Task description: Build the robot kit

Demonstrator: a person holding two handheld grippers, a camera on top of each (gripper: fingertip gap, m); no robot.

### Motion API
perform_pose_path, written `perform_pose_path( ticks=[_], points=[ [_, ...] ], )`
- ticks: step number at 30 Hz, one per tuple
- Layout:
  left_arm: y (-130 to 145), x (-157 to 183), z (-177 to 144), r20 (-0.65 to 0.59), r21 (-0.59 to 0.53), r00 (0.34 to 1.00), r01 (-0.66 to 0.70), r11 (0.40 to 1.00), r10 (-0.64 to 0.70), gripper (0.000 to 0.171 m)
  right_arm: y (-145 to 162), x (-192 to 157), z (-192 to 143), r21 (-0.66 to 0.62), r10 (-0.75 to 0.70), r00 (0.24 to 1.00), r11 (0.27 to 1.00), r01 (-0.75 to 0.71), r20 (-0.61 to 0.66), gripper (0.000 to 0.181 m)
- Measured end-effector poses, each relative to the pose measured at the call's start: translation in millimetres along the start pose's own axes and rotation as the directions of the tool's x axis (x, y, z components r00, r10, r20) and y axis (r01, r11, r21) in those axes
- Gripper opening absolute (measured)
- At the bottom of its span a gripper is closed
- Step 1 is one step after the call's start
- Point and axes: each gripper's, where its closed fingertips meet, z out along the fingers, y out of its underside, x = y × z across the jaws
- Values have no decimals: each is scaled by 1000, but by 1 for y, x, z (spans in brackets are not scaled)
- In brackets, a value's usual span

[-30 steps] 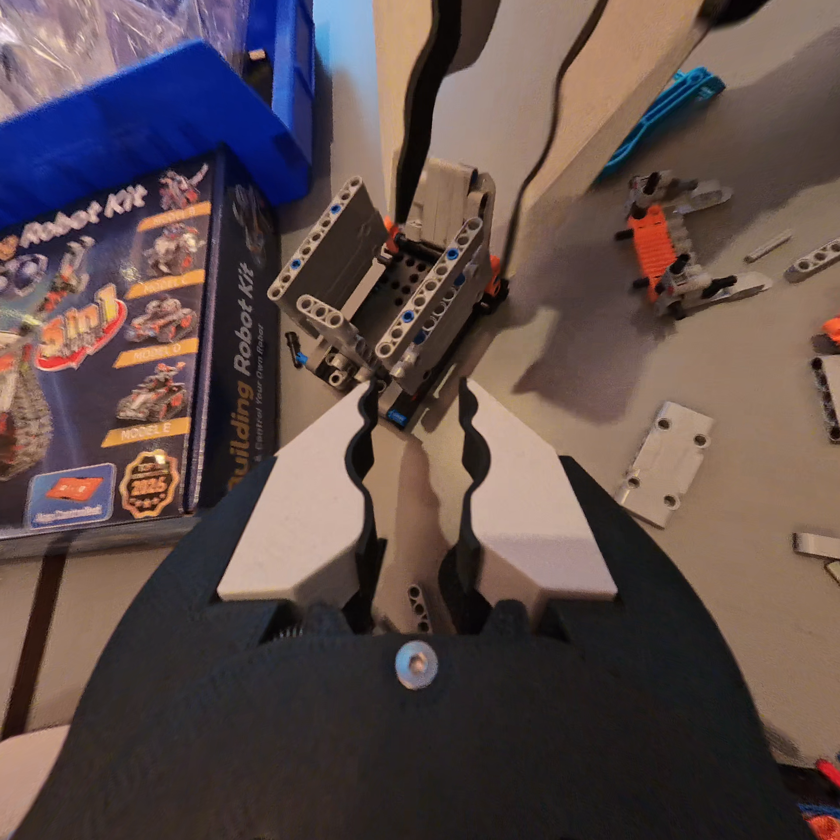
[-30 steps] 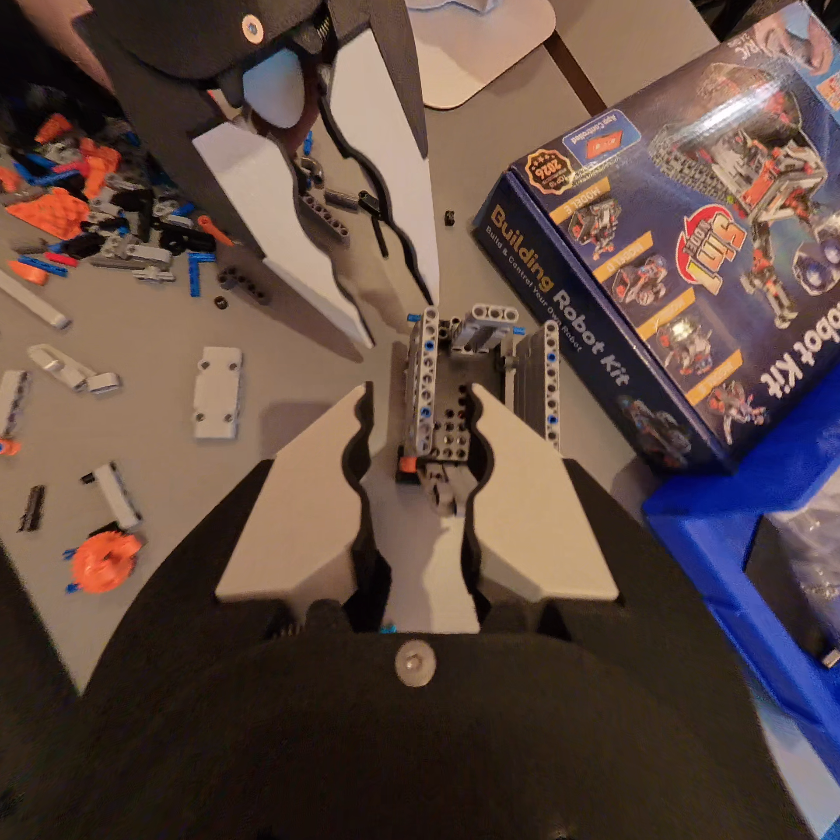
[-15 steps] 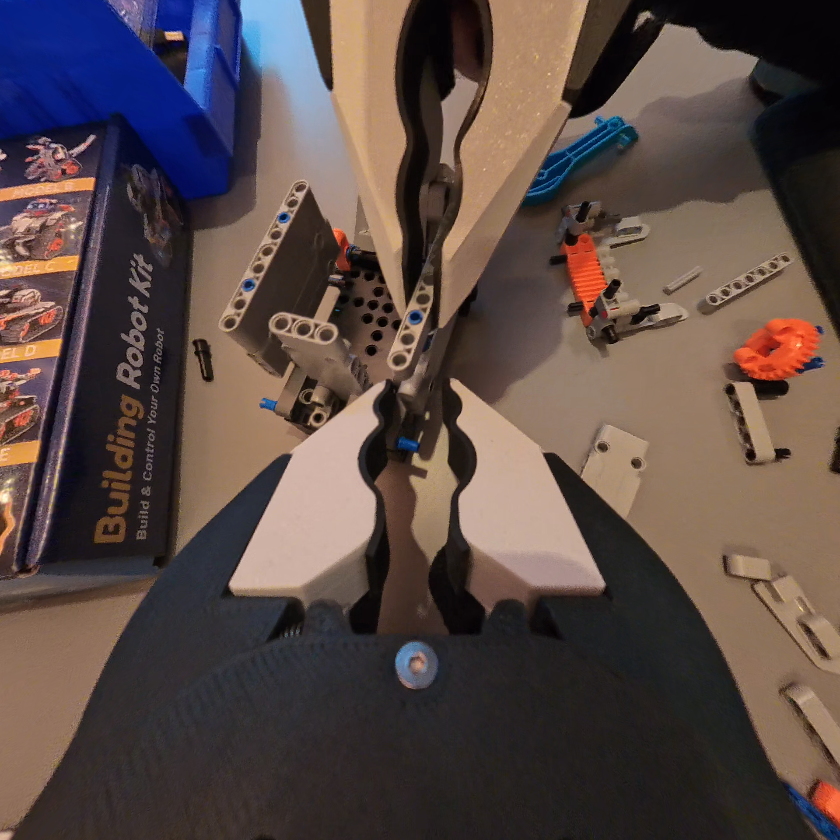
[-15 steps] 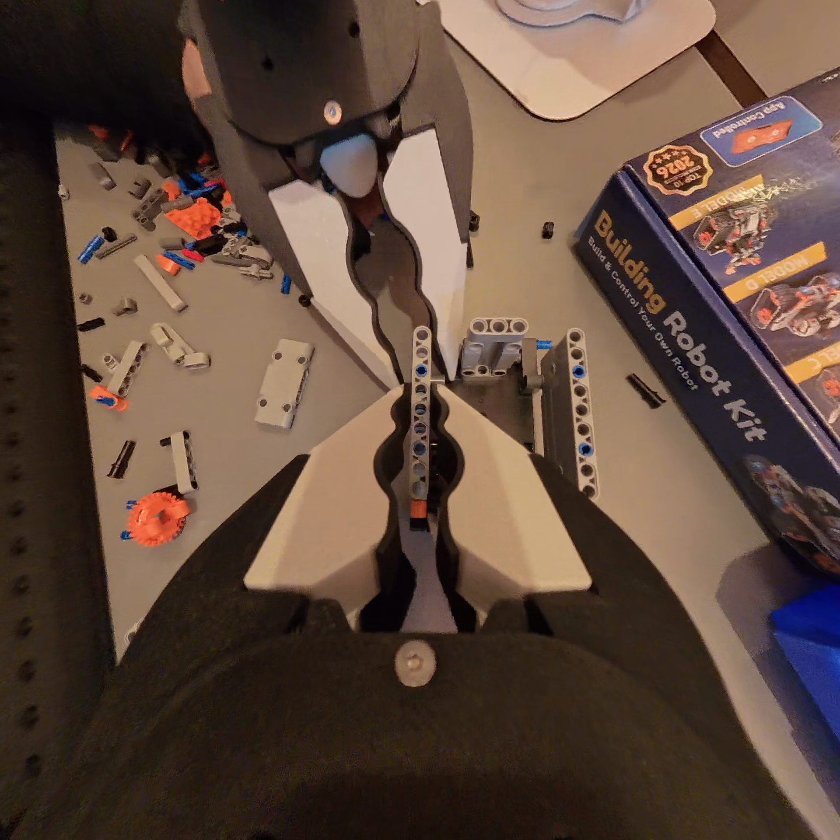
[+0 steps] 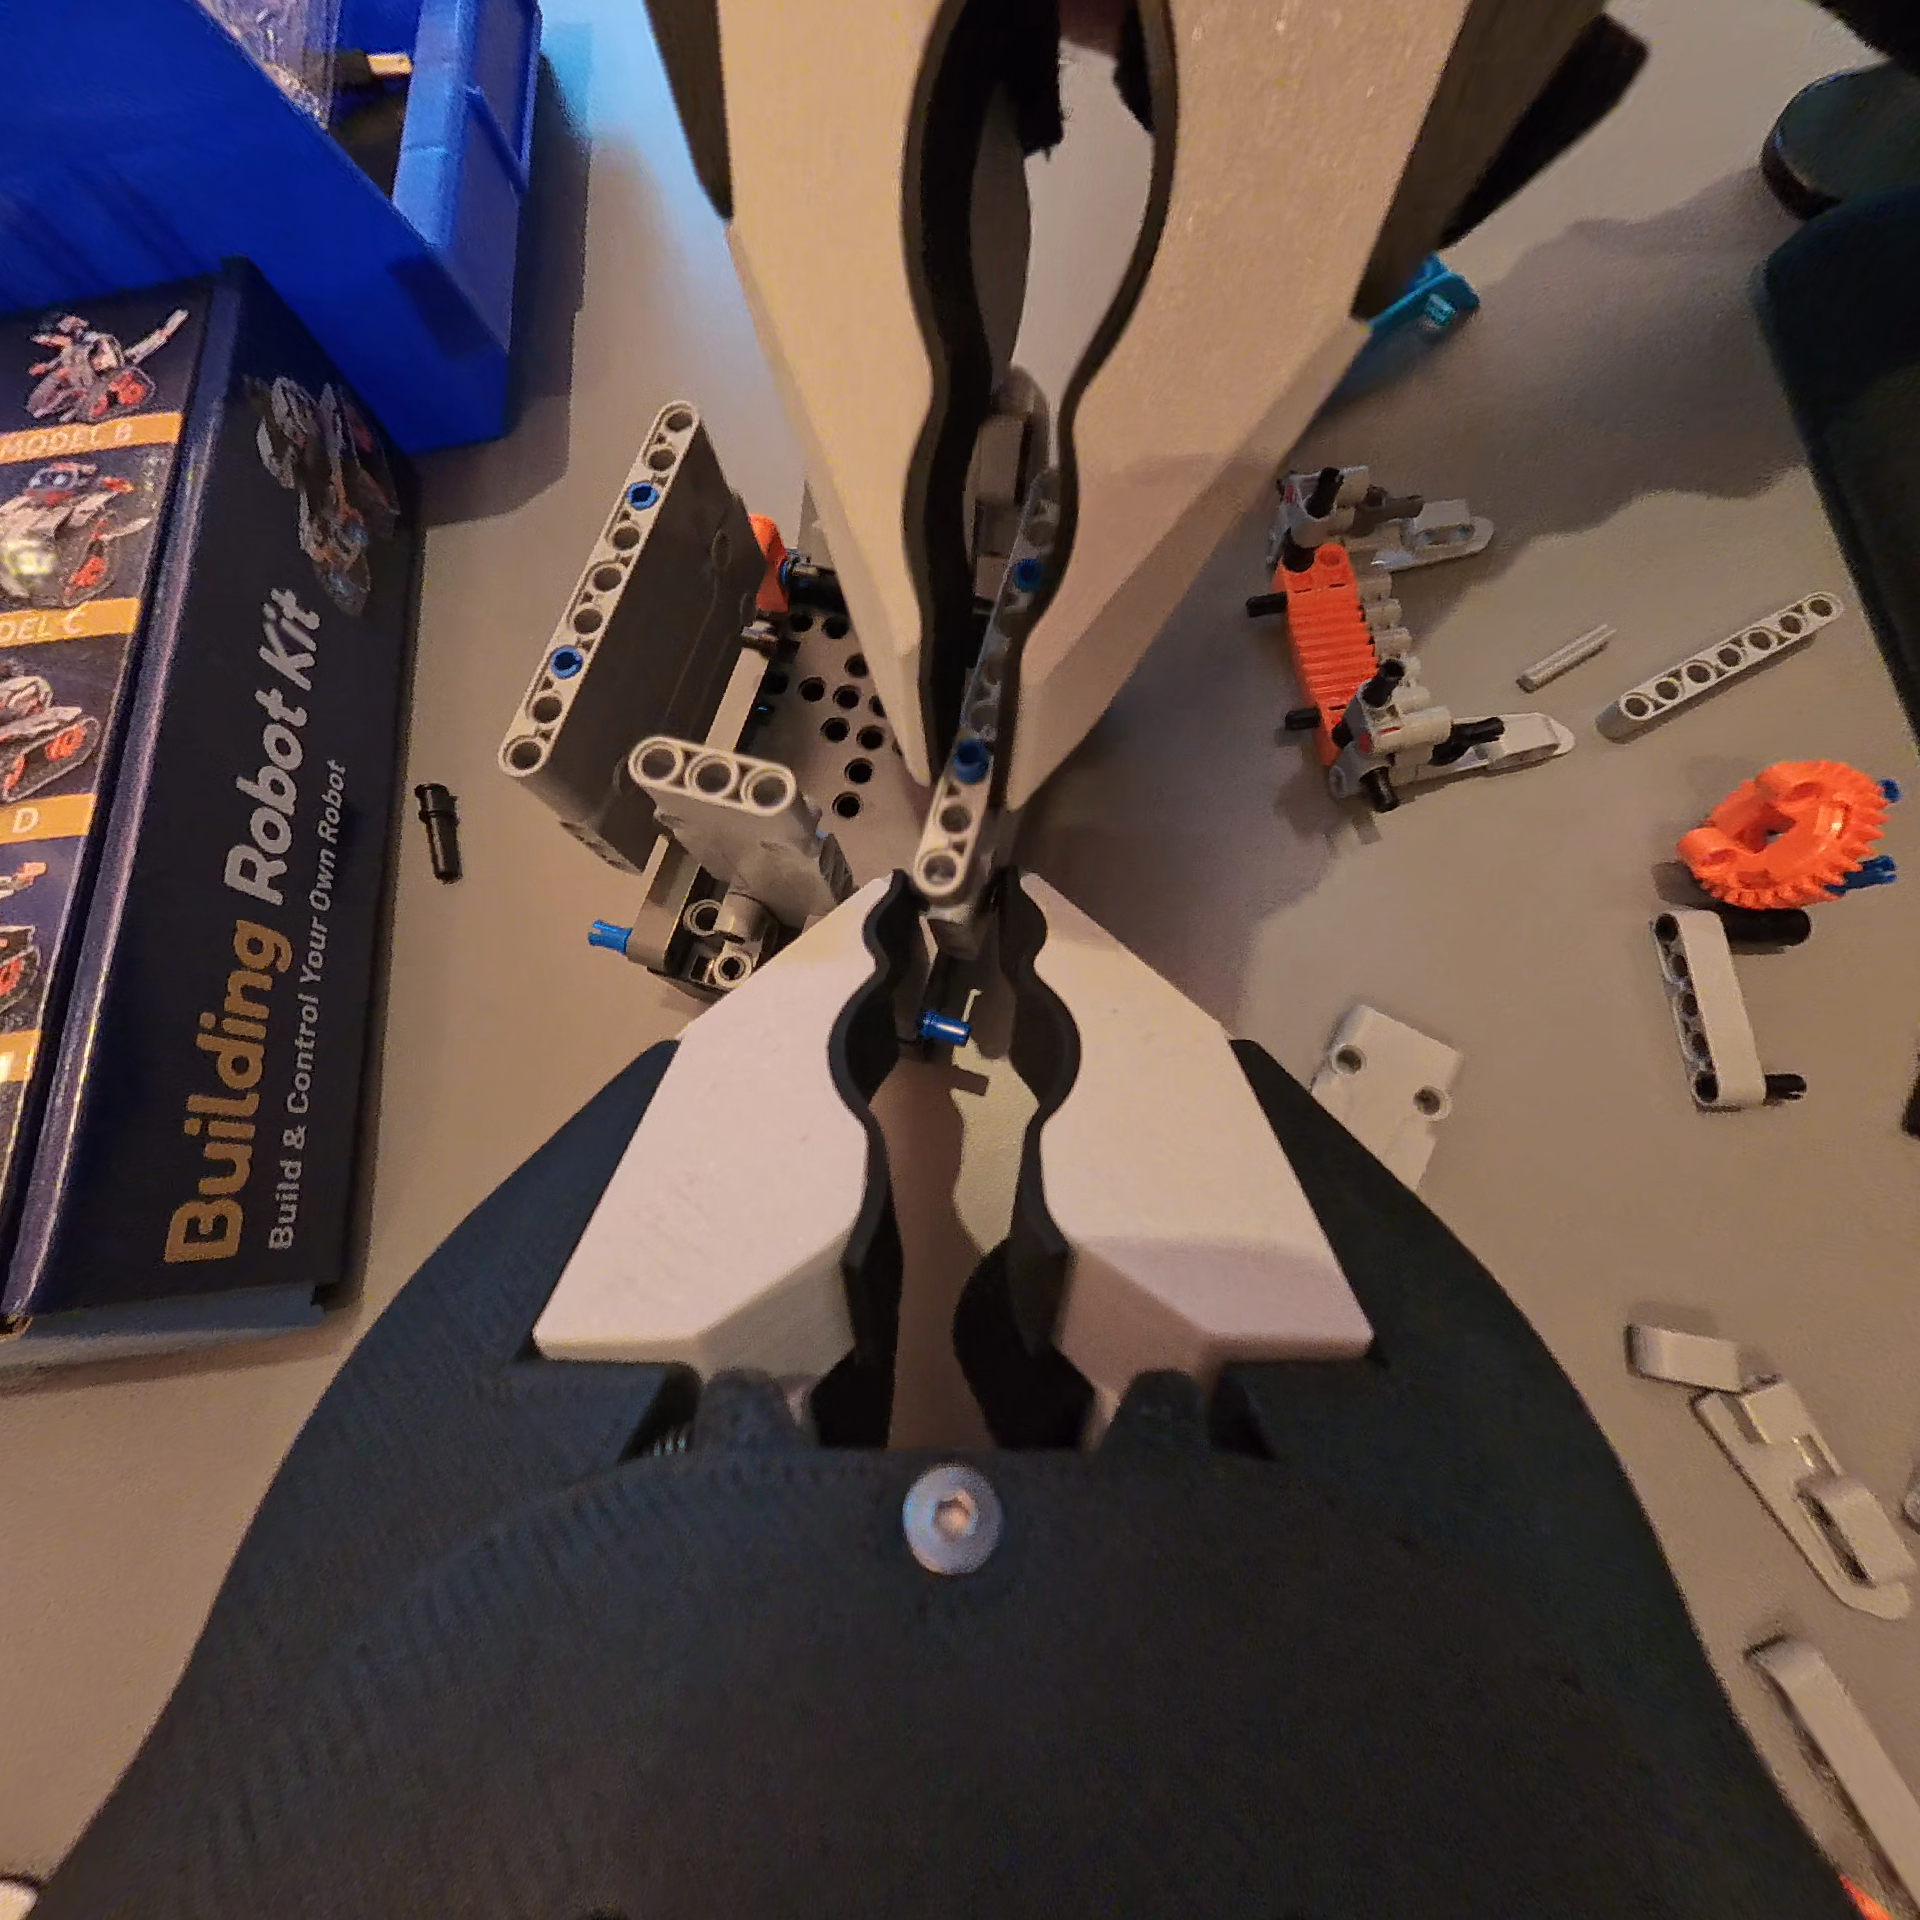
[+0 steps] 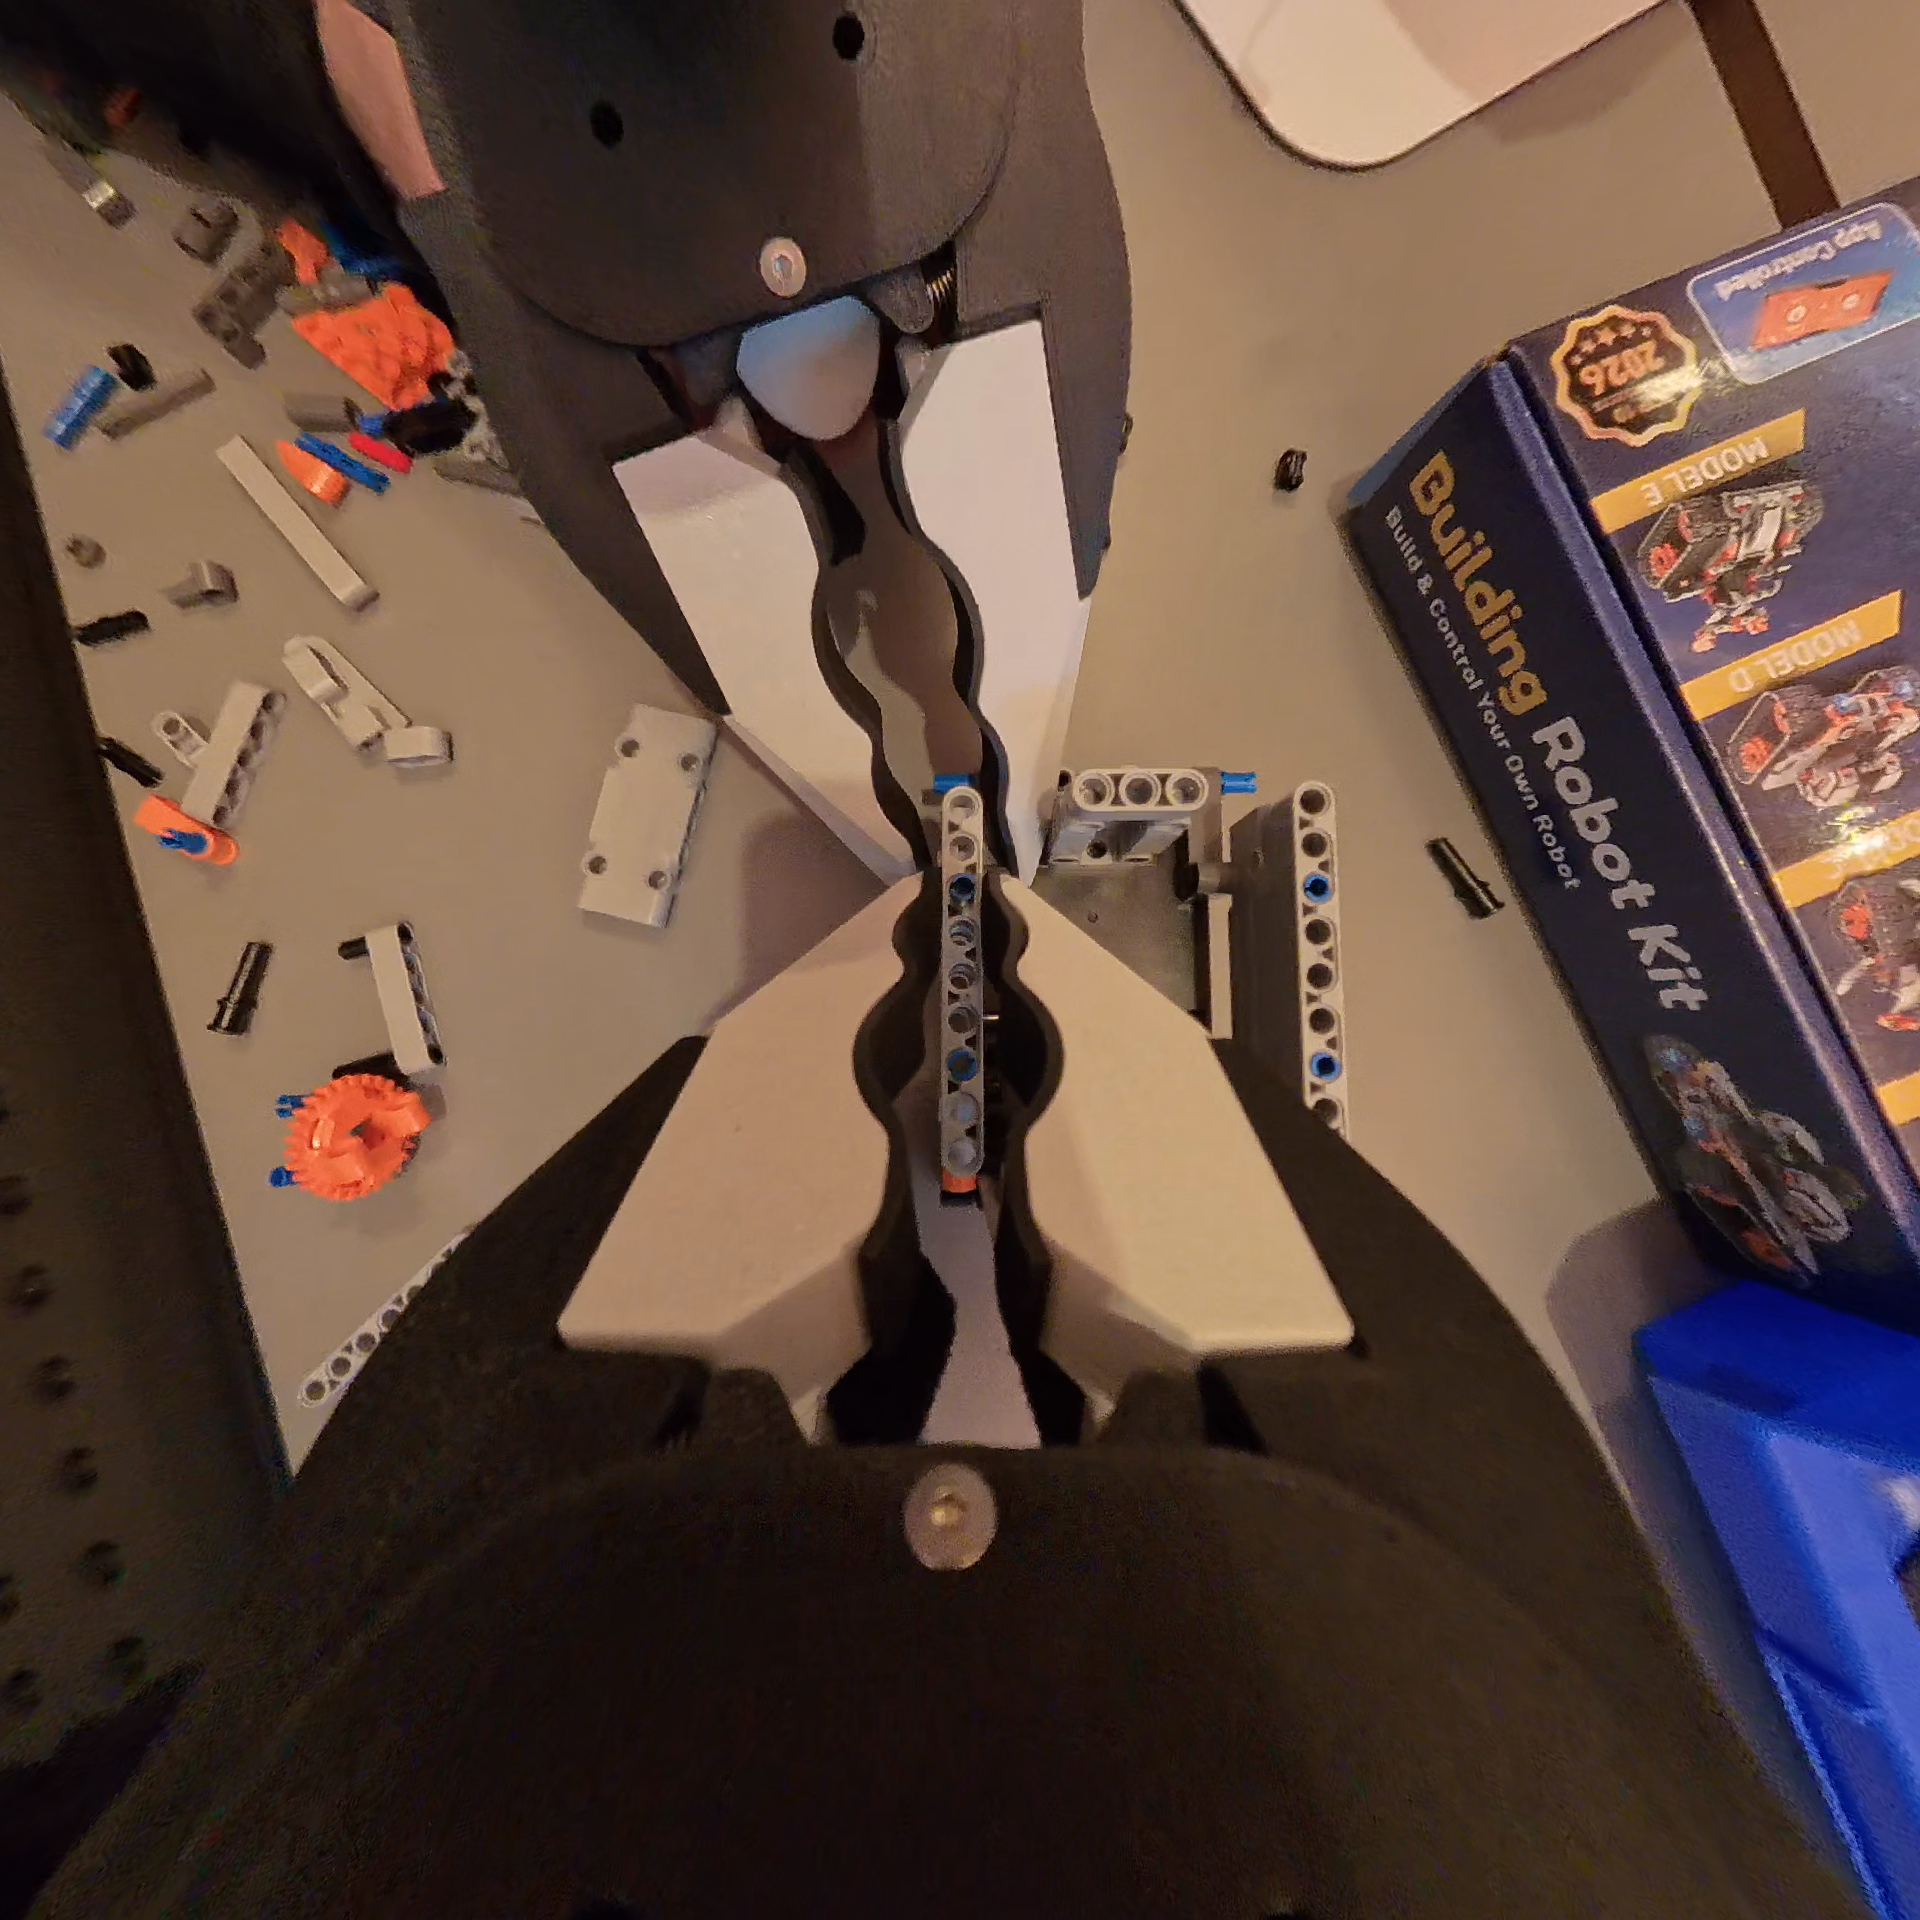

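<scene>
A grey building-block model (image 5: 717,707) with perforated beams and blue pins stands on the grey table; it also shows in the right wrist view (image 6: 1164,914). One side wall of it is a grey perforated beam (image 5: 961,800), standing on edge. My right gripper (image 6: 961,904) is shut on this beam (image 6: 961,997) along most of its length. My left gripper (image 5: 956,914) faces it from the opposite end, and its fingertips are closed on the beam's near end. The two grippers' tips nearly touch. The rest of the model lies beside the fingers, toward the kit box.
A dark blue kit box (image 5: 208,831) lies next to the model, with a blue bin (image 5: 260,156) behind it. Loose parts lie on the other side: an orange gear (image 5: 1787,831), a grey plate (image 5: 1382,1070), an orange-and-grey sub-assembly (image 5: 1351,644). A black pin (image 5: 438,831) lies by the box. My two grippers' fingertips are within a few centimetres of each other.
Both grippers have closed in on the model from opposite ends. The right gripper has shut on the side beam, and the left has narrowed onto its near end.
</scene>
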Motion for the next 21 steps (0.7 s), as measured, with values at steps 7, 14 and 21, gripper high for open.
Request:
perform_pose_path(
  ticks=[7, 14, 21],
  points=[
    [-1, -2, 0, 26, -26, 1000, 7, 1000, -6, 12, 2, 2, 4, -10, -1, 1000, 1000, 1, -1, 5],
    [2, -3, -4, -16, -1, 1000, 27, 1000, -27, 14, 22, 9, -28, 13, 59, 996, 998, -58, -67, 9],
    [2, -4, -2, 12, -13, 1000, -5, 1000, 5, 14, 27, 6, -27, -46, 50, 999, 998, -51, -19, 5]
  ],
)
